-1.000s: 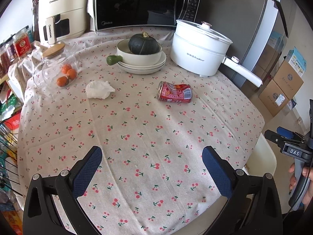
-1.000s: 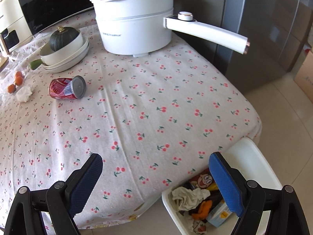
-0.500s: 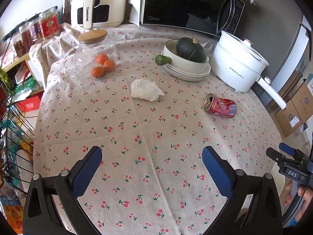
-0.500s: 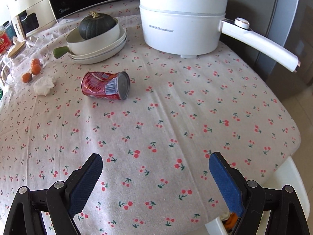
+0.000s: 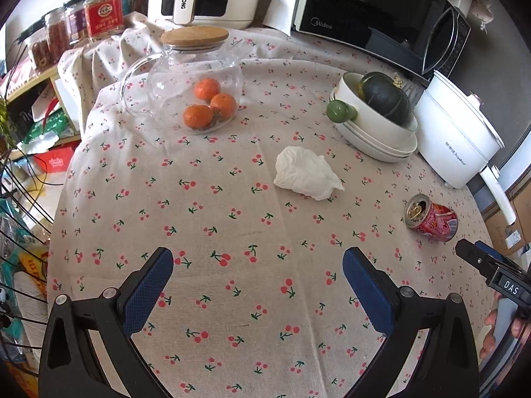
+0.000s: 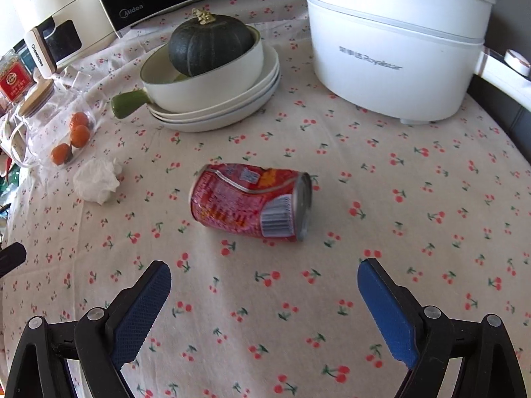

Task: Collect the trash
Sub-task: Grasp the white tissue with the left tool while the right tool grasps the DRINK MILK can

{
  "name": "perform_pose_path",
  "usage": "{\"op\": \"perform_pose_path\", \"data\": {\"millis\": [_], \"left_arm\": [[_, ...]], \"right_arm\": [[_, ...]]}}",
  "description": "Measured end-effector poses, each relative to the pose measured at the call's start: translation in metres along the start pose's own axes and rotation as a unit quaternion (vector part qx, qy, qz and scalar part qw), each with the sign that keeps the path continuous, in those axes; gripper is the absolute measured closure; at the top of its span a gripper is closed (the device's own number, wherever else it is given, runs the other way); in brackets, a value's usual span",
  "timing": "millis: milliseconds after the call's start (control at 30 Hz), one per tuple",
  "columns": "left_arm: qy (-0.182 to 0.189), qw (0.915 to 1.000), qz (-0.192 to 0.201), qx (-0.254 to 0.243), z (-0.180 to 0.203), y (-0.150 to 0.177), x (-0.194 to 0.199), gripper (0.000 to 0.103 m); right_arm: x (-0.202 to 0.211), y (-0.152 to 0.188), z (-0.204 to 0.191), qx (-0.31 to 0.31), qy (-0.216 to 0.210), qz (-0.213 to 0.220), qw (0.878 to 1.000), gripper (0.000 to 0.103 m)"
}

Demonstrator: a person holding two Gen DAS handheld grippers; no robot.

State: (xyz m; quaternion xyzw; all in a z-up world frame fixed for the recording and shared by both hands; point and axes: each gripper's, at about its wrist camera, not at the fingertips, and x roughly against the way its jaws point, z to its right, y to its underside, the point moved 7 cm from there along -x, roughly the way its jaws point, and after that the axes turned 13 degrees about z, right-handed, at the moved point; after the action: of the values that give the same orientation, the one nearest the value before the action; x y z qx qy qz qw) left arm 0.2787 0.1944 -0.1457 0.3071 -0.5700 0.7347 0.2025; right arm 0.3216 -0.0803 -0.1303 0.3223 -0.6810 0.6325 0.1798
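While both of my claws are hanging apart and empty over the table [image 6: 415, 172], I am lining the right claw [image 6: 264, 293], its jaws just widened, toward the dented red can [image 6: 250, 200] lying ahead, and the left claw [image 5: 257, 283] toward the crumpled tissue [image 5: 307, 172].

Home kitchen: microwave [image 5: 381, 16], cooking pot [image 6: 395, 43], tablecloth [image 5: 232, 232].
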Motion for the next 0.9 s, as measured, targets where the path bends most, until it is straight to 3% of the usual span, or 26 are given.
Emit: {"op": "perform_pose_path", "data": {"millis": [300,500,633,700,800,900], "left_arm": [[0.011,0.9989,0.015,-0.043,0.007,-0.008,-0.031,0.000],[0.038,0.9983,0.007,-0.042,0.034,-0.014,-0.064,0.000],[0.044,0.9977,0.012,-0.050,0.052,-0.021,-0.087,0.001],[0.045,0.9976,0.011,-0.051,0.057,-0.023,-0.098,0.001],[0.051,0.9980,0.006,-0.038,0.061,-0.025,-0.111,0.007],[0.054,0.9980,0.000,-0.033,0.062,-0.025,-0.119,0.018]], "right_arm": [[-0.050,-0.004,-0.007,0.001,0.049,-0.006,0.999,0.003],[-0.062,-0.005,0.000,-0.016,0.052,-0.003,0.999,0.003],[-0.064,-0.008,0.003,-0.018,0.043,0.003,0.999,0.014],[-0.063,-0.009,0.004,-0.018,0.041,0.004,0.999,0.015],[-0.062,-0.008,0.005,-0.015,0.031,0.004,0.999,0.015],[-0.060,-0.007,0.007,-0.008,0.029,0.003,1.000,0.015]]}}
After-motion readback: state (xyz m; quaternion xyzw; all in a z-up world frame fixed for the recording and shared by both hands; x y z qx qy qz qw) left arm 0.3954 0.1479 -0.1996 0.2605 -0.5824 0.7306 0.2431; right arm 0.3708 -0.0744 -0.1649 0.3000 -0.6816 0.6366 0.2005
